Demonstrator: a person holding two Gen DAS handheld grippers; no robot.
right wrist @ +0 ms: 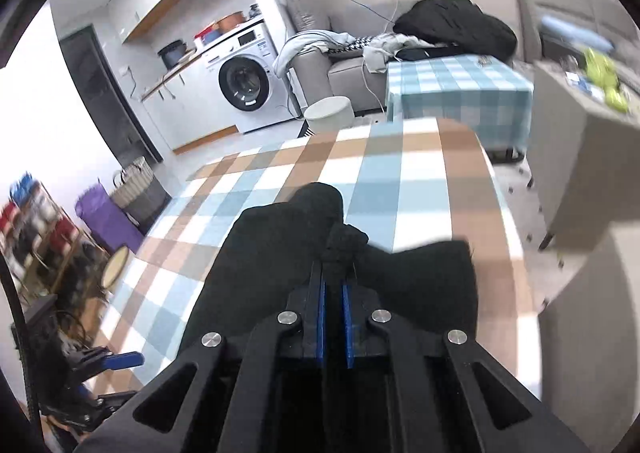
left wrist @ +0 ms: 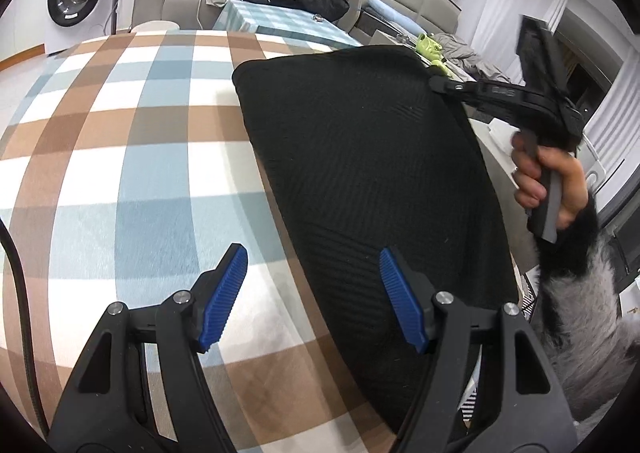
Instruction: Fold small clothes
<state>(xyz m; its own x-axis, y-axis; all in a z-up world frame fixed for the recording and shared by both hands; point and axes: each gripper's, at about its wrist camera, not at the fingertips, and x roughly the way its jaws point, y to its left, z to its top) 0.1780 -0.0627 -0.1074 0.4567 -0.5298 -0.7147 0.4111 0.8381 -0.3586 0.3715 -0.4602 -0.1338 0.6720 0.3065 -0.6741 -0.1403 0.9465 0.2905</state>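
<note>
A lived-in room lies behind the work: a washing machine [right wrist: 244, 83] by the kitchen units, a grey sofa [right wrist: 352, 73] heaped with laundry, and a low stand under a teal checked cloth [right wrist: 460, 85]. Nearer, the table [left wrist: 120, 157] wears a brown, blue and white checked cover, and on it lies the black garment [left wrist: 360, 165], a ribbed knit spread over the table's right part and reaching its right edge. The right tool [right wrist: 334, 285] has its blue pads pressed together on a bunched corner of that knit, pinching it; in the left wrist view the same tool bites the garment's far right corner, with the person's hand [left wrist: 548, 185] round the handle. The left tool [left wrist: 312, 289] hovers with its jaws spread and nothing between them, one pad above the bare cover, the other above the garment's near left edge. The step in hand looks like carrying the pinched corner across to make a fold. To do it well, the right tool should lift only enough to clear the layer beneath, travel straight across, and lay edge to edge before letting go. The left tool would best hold down the near edge so the knit does not drag. The risk is the thin pinch slipping from the stretchy fabric.
</note>
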